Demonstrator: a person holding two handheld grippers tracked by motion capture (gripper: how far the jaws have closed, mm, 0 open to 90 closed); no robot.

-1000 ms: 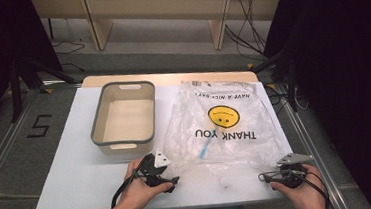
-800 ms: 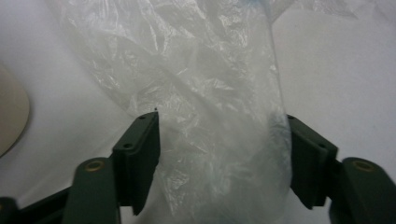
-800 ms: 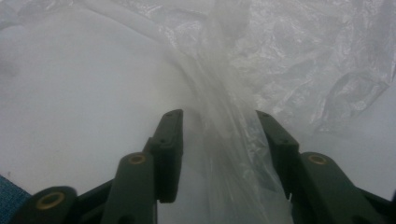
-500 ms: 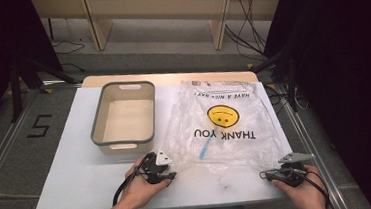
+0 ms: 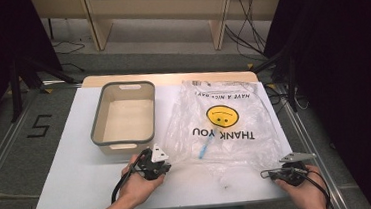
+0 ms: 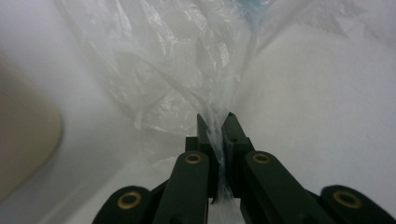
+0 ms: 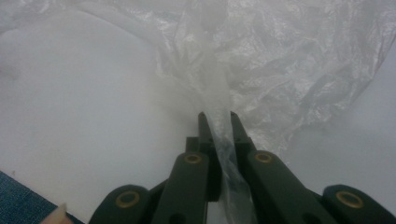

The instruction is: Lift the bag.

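Your left gripper pinches the plastic bag edge | your right gripper pinches its other corner | bag lies on table beside bin | print: "THANK YOU", "HAVE A NICE DAY".

we hold our left gripper and right gripper low, jaws of both pinched nearly together, forearms apart.

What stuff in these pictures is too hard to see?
- The blue thing inside the plastic bag: high view, too small and veiled by crinkled film to name.
- The small print at the bag's far edge: high view, too tiny to read.
- The bin: left gripper view, blurred and cut off by the left edge.
- The right gripper: high view, its jaw tips are too small to make out.
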